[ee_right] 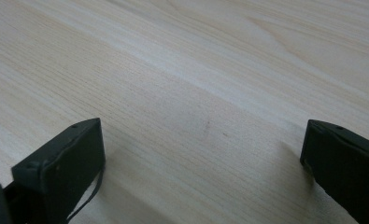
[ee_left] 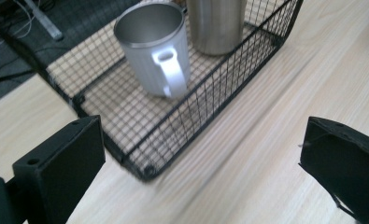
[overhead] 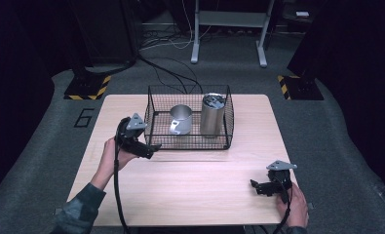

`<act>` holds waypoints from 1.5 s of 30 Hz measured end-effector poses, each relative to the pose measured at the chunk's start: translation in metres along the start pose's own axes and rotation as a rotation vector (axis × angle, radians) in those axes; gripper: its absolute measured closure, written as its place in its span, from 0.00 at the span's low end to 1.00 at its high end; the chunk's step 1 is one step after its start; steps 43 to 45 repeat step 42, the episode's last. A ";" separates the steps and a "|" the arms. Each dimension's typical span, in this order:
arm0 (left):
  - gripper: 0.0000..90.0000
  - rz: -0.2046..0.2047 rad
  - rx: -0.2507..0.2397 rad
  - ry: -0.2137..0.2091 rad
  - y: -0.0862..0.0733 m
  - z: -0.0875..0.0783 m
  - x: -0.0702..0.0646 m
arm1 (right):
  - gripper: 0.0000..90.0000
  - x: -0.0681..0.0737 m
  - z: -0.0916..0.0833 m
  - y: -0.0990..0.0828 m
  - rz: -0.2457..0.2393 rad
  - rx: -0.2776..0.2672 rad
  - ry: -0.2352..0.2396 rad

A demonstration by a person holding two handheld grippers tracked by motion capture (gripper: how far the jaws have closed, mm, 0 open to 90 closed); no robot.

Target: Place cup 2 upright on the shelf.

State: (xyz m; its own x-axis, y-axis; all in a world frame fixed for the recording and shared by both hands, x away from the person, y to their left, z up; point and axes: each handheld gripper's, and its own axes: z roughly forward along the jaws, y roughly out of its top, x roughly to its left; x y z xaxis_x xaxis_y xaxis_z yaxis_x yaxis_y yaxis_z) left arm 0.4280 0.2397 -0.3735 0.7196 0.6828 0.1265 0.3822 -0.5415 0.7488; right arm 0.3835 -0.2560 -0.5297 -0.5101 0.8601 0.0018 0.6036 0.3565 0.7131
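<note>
The left gripper, jaws apart, is held at the basket's near-left corner; the mug is judged next to be grasped.

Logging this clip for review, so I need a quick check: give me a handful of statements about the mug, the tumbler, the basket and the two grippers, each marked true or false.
1. The mug stands upright inside the wire basket. True.
2. The tall steel tumbler lies on its side on the table. False: it stands upright in the basket, beside the mug.
3. The left gripper is open, near the basket's front left corner. True.
4. The right gripper is shut on the mug's handle. False: it is open over bare table at the near right, holding nothing.
5. The mug's handle faces the left gripper. True, as the left gripper view shows.
</note>
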 end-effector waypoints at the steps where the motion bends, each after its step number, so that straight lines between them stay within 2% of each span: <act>1: 0.00 -0.011 -0.006 0.001 -0.005 -0.001 0.000 | 0.00 0.000 0.000 0.000 0.000 0.000 -0.001; 2: 0.00 -0.009 0.006 0.006 -0.010 -0.003 0.001 | 0.00 0.000 0.000 0.000 -0.001 0.000 -0.001; 10: 0.00 -0.079 0.064 0.046 -0.062 -0.006 0.006 | 0.00 0.000 0.000 0.000 0.001 -0.006 -0.001; 13: 0.00 -0.124 0.063 0.052 -0.082 -0.005 0.007 | 0.00 0.000 0.000 0.000 0.000 0.001 0.000; 14: 0.00 -0.123 0.072 0.053 -0.088 -0.006 0.007 | 0.00 0.000 0.000 0.000 0.001 -0.003 -0.001; 18: 0.00 -0.164 0.074 0.066 -0.111 -0.003 0.005 | 0.00 0.000 0.000 0.000 0.001 0.000 0.000; 21: 0.00 -0.184 0.105 0.067 -0.127 0.001 0.006 | 0.00 0.000 0.000 0.000 0.001 -0.005 -0.001; 23: 0.00 -0.210 0.102 0.077 -0.136 0.003 0.006 | 0.00 0.000 0.000 0.000 0.001 -0.004 0.000; 25: 0.00 -0.218 0.115 0.080 -0.145 0.004 0.007 | 0.00 0.000 0.000 0.000 0.002 -0.006 0.000; 26: 0.00 -0.241 0.103 0.099 -0.149 0.006 0.005 | 0.00 0.000 0.000 0.000 0.001 -0.003 0.000; 32: 0.00 -0.256 0.134 0.144 -0.167 0.015 0.002 | 0.00 0.000 0.000 0.000 0.001 -0.008 -0.002; 35: 0.00 -0.289 0.126 0.139 -0.176 0.020 0.002 | 0.00 0.000 0.000 0.000 0.001 -0.007 -0.001; 37: 0.00 -0.301 0.142 0.131 -0.180 0.022 0.002 | 0.00 0.000 0.000 0.000 0.001 -0.005 0.000; 38: 0.00 -0.313 0.137 0.129 -0.183 0.024 0.002 | 0.00 0.000 0.000 0.000 0.001 -0.007 -0.001; 40: 0.00 -0.309 0.124 0.153 -0.185 0.024 0.002 | 0.00 0.000 0.000 0.000 0.002 -0.007 0.000; 41: 0.00 -0.319 0.101 0.165 -0.187 0.025 0.002 | 0.00 0.000 0.000 0.000 0.001 -0.007 0.000; 45: 0.00 -0.321 0.100 0.165 -0.188 0.024 0.002 | 0.00 0.000 0.000 0.000 0.002 -0.005 0.000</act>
